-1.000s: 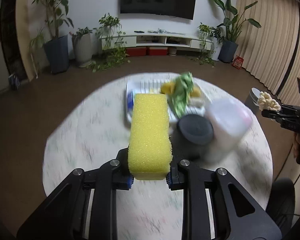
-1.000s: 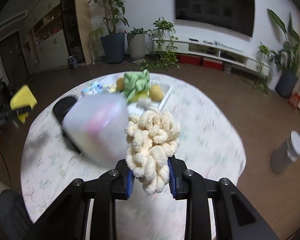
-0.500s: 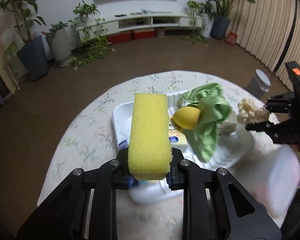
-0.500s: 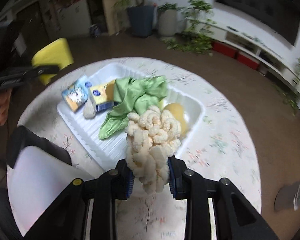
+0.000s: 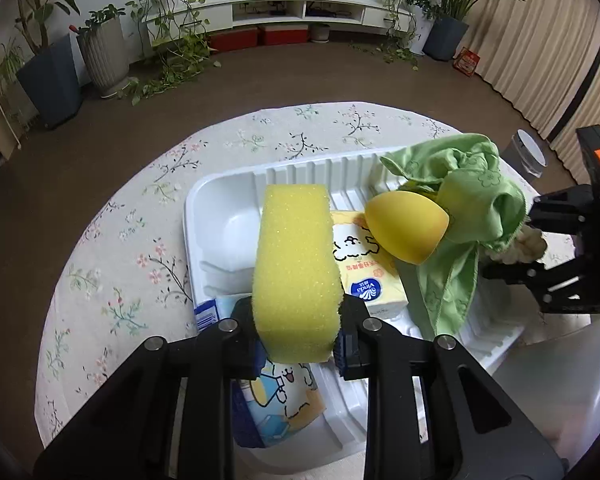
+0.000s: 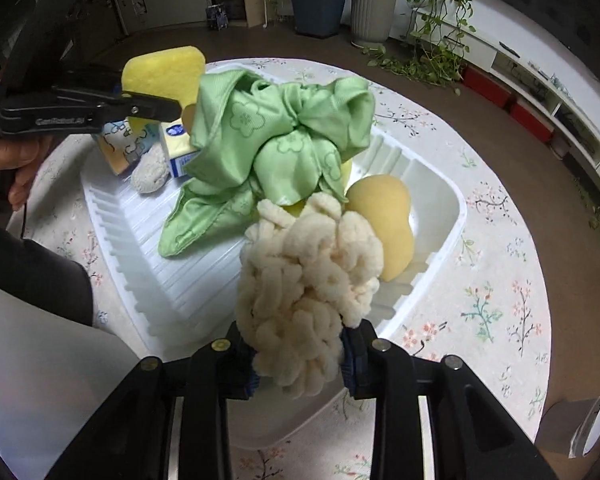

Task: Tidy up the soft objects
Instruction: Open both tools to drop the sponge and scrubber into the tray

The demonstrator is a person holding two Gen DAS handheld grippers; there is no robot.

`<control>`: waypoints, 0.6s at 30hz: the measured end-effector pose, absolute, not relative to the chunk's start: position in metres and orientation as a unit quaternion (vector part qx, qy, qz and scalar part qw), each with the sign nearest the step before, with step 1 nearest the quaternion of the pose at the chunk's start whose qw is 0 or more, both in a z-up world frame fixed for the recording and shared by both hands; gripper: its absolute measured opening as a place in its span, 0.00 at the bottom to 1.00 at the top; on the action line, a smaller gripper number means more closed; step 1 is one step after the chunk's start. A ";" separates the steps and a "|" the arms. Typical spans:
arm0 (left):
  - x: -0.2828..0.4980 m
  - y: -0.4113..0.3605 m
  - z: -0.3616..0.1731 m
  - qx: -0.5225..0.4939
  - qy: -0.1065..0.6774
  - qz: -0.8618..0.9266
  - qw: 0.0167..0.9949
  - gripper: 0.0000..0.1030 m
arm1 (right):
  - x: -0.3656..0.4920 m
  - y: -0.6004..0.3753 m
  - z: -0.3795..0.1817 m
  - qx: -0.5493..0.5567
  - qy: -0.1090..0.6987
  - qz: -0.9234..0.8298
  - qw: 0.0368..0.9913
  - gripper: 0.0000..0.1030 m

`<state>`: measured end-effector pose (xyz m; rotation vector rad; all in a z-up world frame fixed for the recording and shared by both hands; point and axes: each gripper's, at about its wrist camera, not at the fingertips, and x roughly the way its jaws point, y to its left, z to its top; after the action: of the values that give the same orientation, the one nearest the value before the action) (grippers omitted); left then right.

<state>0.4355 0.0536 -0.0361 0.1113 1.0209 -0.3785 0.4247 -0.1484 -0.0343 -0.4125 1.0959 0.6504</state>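
Observation:
My left gripper [image 5: 298,336] is shut on a yellow sponge [image 5: 296,264] and holds it upright over the near-left part of the white ribbed tray [image 5: 220,208]. My right gripper [image 6: 300,356] holds a cream chenille puff [image 6: 312,276] low over the tray's [image 6: 440,208] other end. Its jaws are opening, with the pads still against the puff. In the tray lie a green cloth [image 6: 276,136], a yellow egg-shaped sponge [image 5: 404,228], a beige sponge [image 6: 384,224], two tissue packs [image 5: 360,268] and a small white pad [image 6: 152,172].
The tray sits on a round table with a floral cloth [image 5: 112,264]. A translucent plastic container [image 6: 40,380] and a dark round object [image 6: 32,276] stand close beside the tray. A person's hand [image 6: 16,160] grips the left tool. A bin [image 5: 528,152] stands on the floor.
Both grippers have come forward and down from beside the container to just over the tray, each still carrying its item. The tray now fills both views.

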 end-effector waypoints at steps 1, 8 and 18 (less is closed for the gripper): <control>0.434 0.054 -0.036 0.053 0.486 -0.180 0.854 0.22 | 0.425 -0.147 -0.036 -0.197 0.508 0.299 0.784 0.31; 0.416 0.052 -0.037 0.031 0.484 -0.183 0.855 0.22 | 0.443 -0.150 -0.035 -0.196 0.508 0.293 0.786 0.31; 0.413 0.033 -0.033 0.068 0.475 -0.179 0.859 0.76 | 0.433 -0.143 -0.021 -0.210 0.478 0.305 0.796 0.72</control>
<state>0.4129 0.0326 -0.0332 0.1435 0.9976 -0.3760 0.4331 -0.1428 -0.0215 -0.4503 1.0270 0.6553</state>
